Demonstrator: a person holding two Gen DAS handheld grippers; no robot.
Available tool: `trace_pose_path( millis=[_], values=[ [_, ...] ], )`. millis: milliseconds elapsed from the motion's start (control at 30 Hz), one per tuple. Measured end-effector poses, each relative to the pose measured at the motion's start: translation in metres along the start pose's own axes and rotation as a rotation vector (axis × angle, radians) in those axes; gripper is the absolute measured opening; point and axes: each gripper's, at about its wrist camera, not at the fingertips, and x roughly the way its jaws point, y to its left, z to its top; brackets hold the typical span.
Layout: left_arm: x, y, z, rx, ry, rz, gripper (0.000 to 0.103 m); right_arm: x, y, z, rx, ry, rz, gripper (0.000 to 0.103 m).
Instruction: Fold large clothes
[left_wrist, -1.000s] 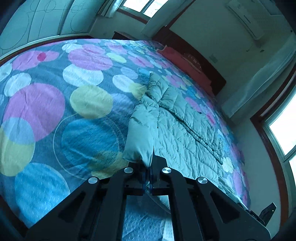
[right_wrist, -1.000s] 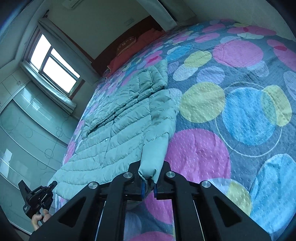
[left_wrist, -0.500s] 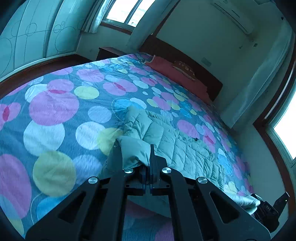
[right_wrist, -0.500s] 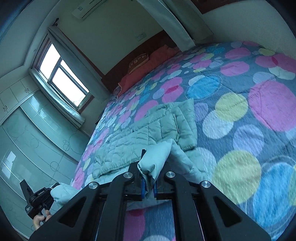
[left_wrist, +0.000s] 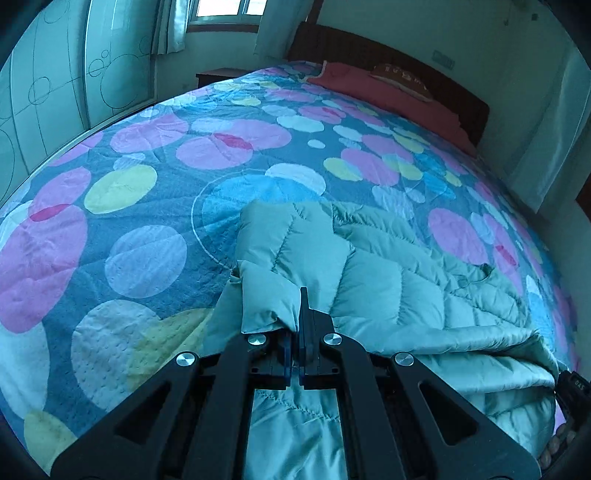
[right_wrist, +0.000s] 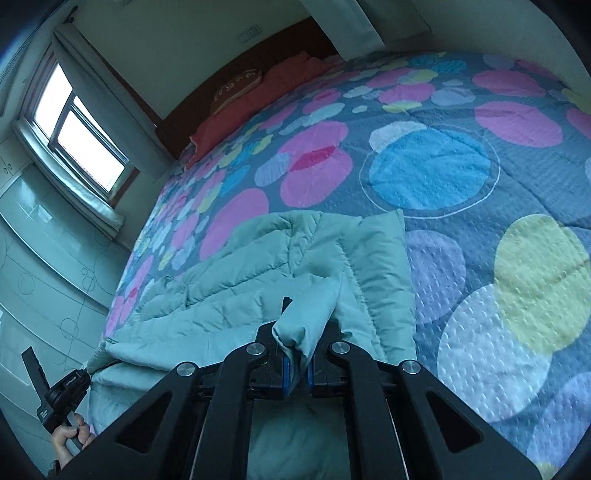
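A pale green quilted puffer jacket (left_wrist: 399, 284) lies on the bed; it also shows in the right wrist view (right_wrist: 266, 280). My left gripper (left_wrist: 298, 332) is shut on a fold of the jacket's fabric and holds it lifted over the jacket body. My right gripper (right_wrist: 295, 354) is shut on another fold of the jacket, also lifted. The left gripper shows at the lower left of the right wrist view (right_wrist: 55, 391), held by a hand. The right gripper's body shows at the right edge of the left wrist view (left_wrist: 572, 387).
The bed has a bedspread (left_wrist: 147, 192) with large coloured circles. A red pillow (left_wrist: 388, 85) and dark headboard (left_wrist: 406, 55) are at the far end. A window (right_wrist: 77, 136) and wardrobe doors (left_wrist: 55, 74) line the walls.
Both grippers have carried their held jacket parts forward along the bed, folding the near part of the jacket over the rest. The jacket now looks shorter and doubled.
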Motion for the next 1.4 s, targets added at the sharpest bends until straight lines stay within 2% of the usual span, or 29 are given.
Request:
trace_pose_path(
  millis=[100,233,267,300,333,367,400,433,467,533,667,800,967,1100,1167,1200,1267,1333,1400],
  values=[
    [0.015,0.000,-0.003,0.008,0.021,0.005,0.002,0.015,-0.003,0.000,0.007,0.024,0.003,0.005],
    [0.017,-0.004,0.001,0.033,0.035,0.004,0.003,0.012,0.003,0.002,-0.015,0.027,-0.001,0.008],
    [0.014,-0.003,0.004,0.031,0.035,-0.002,0.006,0.009,0.005,0.003,-0.020,0.026,0.002,0.011],
    [0.011,-0.003,0.007,0.028,0.030,-0.011,0.009,0.005,0.006,0.004,-0.023,0.023,0.009,0.019],
    [0.004,-0.002,0.009,0.026,0.020,-0.025,0.018,0.000,0.007,0.005,-0.024,0.015,0.019,0.033],
    [-0.001,-0.002,0.011,0.026,0.010,-0.032,0.030,-0.007,0.007,0.006,-0.025,0.004,0.033,0.040],
    [-0.008,-0.002,0.013,0.027,-0.005,-0.040,0.035,-0.013,0.008,0.007,-0.027,-0.008,0.042,0.054],
    [-0.015,-0.001,0.015,0.033,-0.019,-0.049,0.043,-0.020,0.009,0.007,-0.032,-0.024,0.046,0.061],
    [-0.021,-0.001,0.016,0.039,-0.032,-0.050,0.052,-0.027,0.010,0.007,-0.043,-0.037,0.048,0.063],
    [-0.032,0.001,0.016,0.056,-0.067,-0.045,0.056,-0.035,0.011,0.007,-0.063,-0.038,0.057,0.063],
    [-0.037,0.013,0.021,0.056,-0.076,-0.042,0.056,-0.037,0.009,0.008,-0.099,-0.033,0.040,0.063],
    [-0.022,0.021,0.029,0.059,-0.042,-0.050,0.056,-0.027,0.004,0.016,-0.118,-0.017,0.021,0.063],
    [0.014,0.017,0.039,0.104,0.075,-0.105,0.056,-0.002,0.002,0.031,-0.172,0.026,-0.016,0.063],
    [0.028,0.009,0.043,0.164,0.087,-0.099,0.056,0.014,0.001,0.040,-0.193,0.052,-0.008,0.063],
    [0.034,0.005,0.043,0.191,0.092,-0.090,0.039,0.021,0.002,0.040,-0.215,0.066,-0.009,0.063],
    [0.036,0.004,0.043,0.199,0.096,-0.087,0.035,0.022,0.004,0.040,-0.226,0.066,-0.015,0.061],
    [0.038,0.004,0.043,0.201,0.098,-0.087,0.017,0.026,0.007,0.038,-0.252,0.071,-0.036,0.048],
    [0.038,0.004,0.043,0.201,0.094,-0.086,0.007,0.029,0.010,0.036,-0.269,0.073,-0.052,0.026],
    [0.036,0.002,0.042,0.209,0.080,-0.085,0.003,0.028,0.013,0.034,-0.290,0.064,-0.052,0.014]
  ],
)
